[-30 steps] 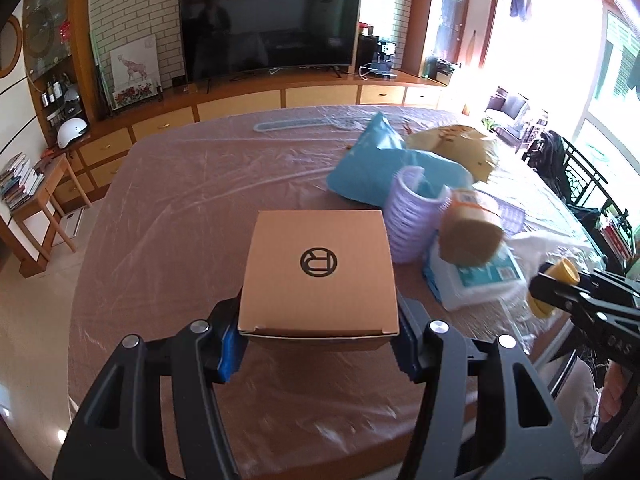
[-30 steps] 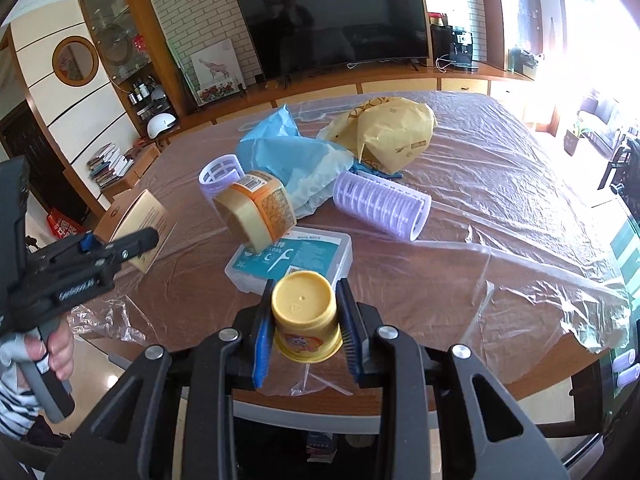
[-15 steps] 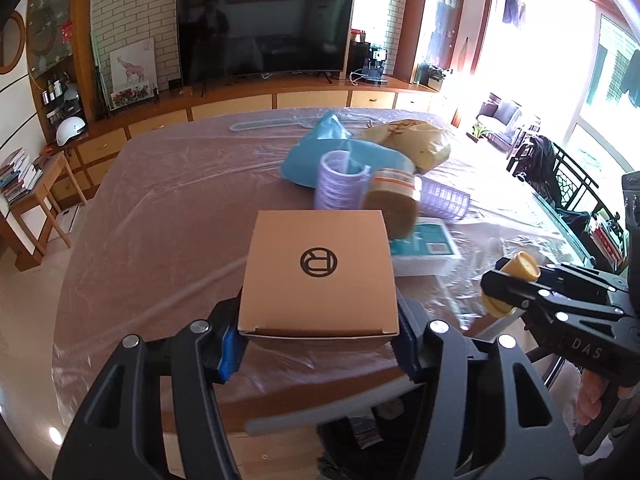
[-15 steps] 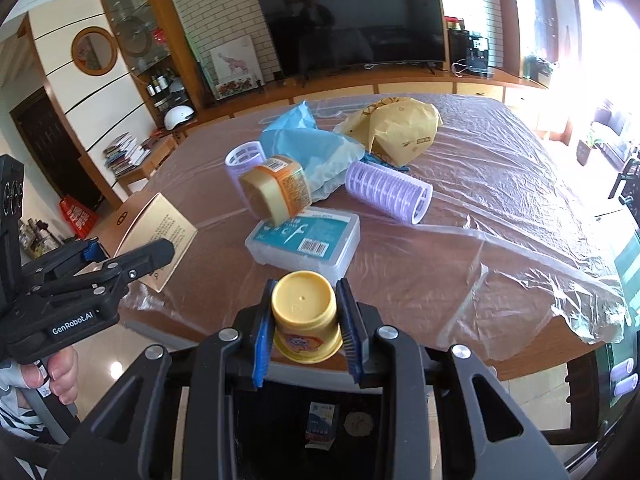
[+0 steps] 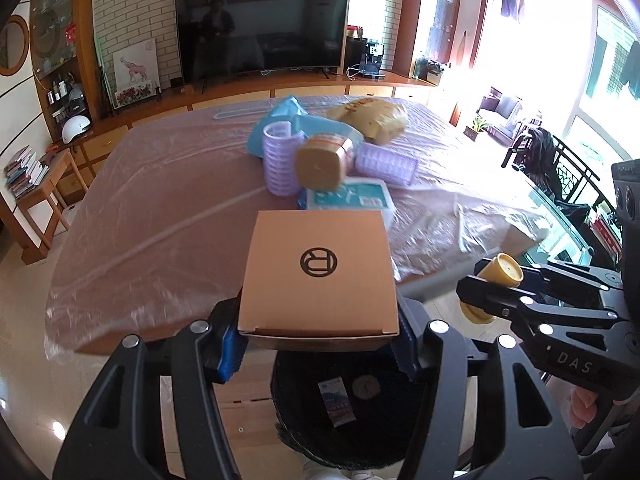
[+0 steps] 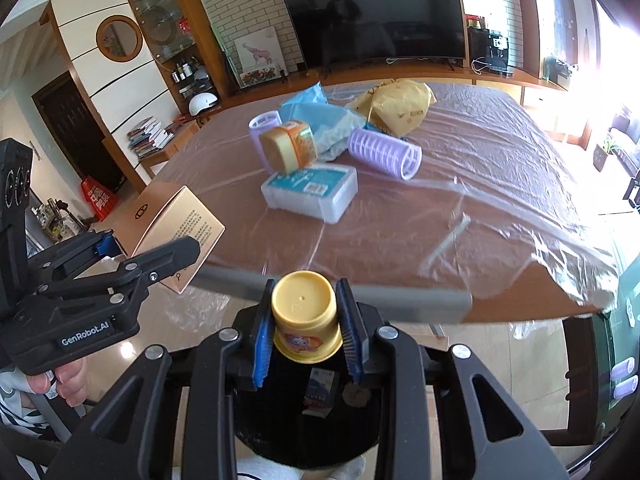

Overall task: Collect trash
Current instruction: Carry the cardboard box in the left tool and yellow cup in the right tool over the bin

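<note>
- The left gripper (image 5: 318, 344) has its fingers clamped on the two sides of a brown cardboard box (image 5: 318, 272), held just past the near edge of the bench (image 5: 160, 216) and partly over the black trash bin (image 5: 360, 412) on the floor below.
- The right gripper (image 6: 306, 330) has its fingers clamped on a small yellow jar (image 6: 305, 316), held above the same bin (image 6: 292, 428), just off the bench edge.
- Inside the bin lie a small printed packet (image 5: 337, 402) and a round scrap.
- Farther back on the bench from the bin, on clear plastic sheeting, sit a white-and-teal flat box (image 6: 310, 190), an orange-labelled jar (image 6: 289, 146) lying on its side, two purple ribbed rollers (image 6: 384, 152), a blue bag (image 6: 320, 118) and a yellow paper bag (image 6: 400, 106).
- A person's hand (image 6: 60, 380) grips the left gripper's handle.
</note>
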The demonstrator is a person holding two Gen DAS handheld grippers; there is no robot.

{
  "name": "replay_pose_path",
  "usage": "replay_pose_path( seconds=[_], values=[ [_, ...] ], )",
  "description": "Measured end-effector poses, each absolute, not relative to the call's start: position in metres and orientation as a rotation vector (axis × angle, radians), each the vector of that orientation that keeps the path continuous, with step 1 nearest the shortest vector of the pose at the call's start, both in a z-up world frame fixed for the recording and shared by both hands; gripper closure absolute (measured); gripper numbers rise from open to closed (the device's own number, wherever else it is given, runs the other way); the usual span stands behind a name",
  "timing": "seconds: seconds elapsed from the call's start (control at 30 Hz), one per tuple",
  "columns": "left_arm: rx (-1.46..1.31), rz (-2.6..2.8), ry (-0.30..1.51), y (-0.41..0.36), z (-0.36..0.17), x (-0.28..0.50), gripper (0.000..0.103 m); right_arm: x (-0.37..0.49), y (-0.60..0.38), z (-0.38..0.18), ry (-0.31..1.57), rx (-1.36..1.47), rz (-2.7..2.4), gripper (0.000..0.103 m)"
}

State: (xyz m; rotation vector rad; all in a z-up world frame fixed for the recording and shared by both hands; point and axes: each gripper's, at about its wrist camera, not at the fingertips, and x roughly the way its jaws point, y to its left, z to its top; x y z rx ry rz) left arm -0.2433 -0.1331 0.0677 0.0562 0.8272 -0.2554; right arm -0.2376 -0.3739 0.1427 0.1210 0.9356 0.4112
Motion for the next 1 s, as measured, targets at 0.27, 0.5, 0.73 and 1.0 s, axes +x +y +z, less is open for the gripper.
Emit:
replay_pose_path(
  seconds=[0.27,0.5,0.73,1.0],
  values=[
    [0.070,-0.253,0.848,-0.142,0.059,-0.267,0.044,-0.257,-0.377,0.133,0.959,0.104,0.423,0.074],
    [0.085,-0.247,0.878,-0.149,0.044,-0.281,0.044,-0.269,-0.377,0.121,0.991,0.092,0.434,0.074],
    [0.091,-0.237,0.917,-0.153,0.027,-0.284,0.044,-0.271,-0.376,0.112,1.008,0.084,0.435,0.074],
    [0.107,-0.205,0.955,-0.154,0.008,-0.285,0.044,-0.266,-0.377,0.099,1.038,0.071,0.424,0.074]
  ],
)
